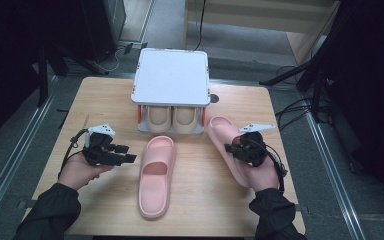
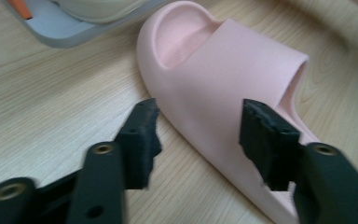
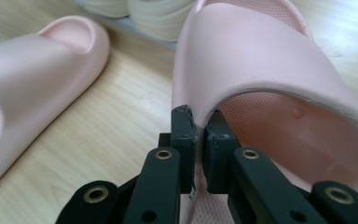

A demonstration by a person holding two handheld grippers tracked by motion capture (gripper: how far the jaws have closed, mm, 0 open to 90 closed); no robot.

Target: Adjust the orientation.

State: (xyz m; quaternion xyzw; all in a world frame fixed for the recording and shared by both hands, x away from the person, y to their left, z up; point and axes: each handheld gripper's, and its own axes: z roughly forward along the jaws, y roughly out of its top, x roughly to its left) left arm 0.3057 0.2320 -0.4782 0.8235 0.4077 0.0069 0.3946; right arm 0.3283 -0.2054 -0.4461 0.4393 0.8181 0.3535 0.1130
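A pink slipper (image 1: pixel 156 175) lies flat in the middle of the wooden table (image 1: pixel 105 105), toe toward the rack. My left gripper (image 1: pixel 130 154) hovers just left of it, jaws open. In the left gripper view the slipper (image 2: pixel 223 70) lies right beyond the left gripper (image 2: pixel 198 112), with nothing pinched. My right gripper (image 1: pixel 231 148) is shut on the side of the strap of a second pink slipper (image 1: pixel 222 131), which is tilted on its edge. In the right gripper view the right gripper (image 3: pixel 200 121) clamps the strap wall of this slipper (image 3: pixel 261 60).
A small white-topped rack (image 1: pixel 171 77) stands at the table's far middle, with a pair of beige slippers (image 1: pixel 172 119) on its lower shelf. Black stands and cables flank the table on both sides.
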